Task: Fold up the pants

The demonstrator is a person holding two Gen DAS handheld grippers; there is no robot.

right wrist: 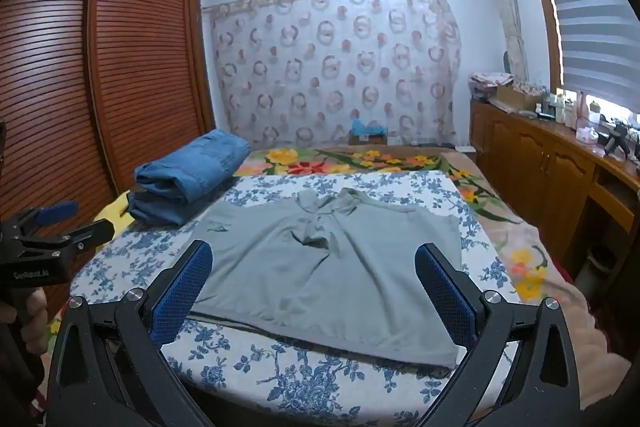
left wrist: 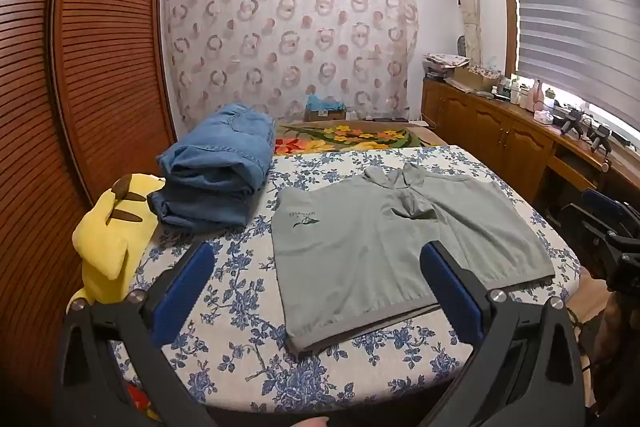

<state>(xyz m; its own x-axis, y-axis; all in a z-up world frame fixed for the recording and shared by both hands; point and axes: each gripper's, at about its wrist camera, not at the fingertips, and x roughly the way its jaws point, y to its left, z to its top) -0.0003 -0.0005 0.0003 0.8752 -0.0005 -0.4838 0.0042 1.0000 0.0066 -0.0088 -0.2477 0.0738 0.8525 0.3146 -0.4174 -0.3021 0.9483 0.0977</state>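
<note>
Left wrist view, left to right: yellow plush (left wrist: 110,227) at left edge; folded jeans (left wrist: 216,171) above it; my left gripper (left wrist: 316,291), jaws spread wide and empty, low in frame; grey pants (left wrist: 392,247) at centre right, flat on the floral bedsheet (left wrist: 240,307), waistband towards me, legs running away up the frame. Right wrist view: my right gripper (right wrist: 314,291), likewise released and empty, frames the pants (right wrist: 328,267) squarely between its fingers. I judge the right hand sits nearer the garment; both hover short of the waistband.
</note>
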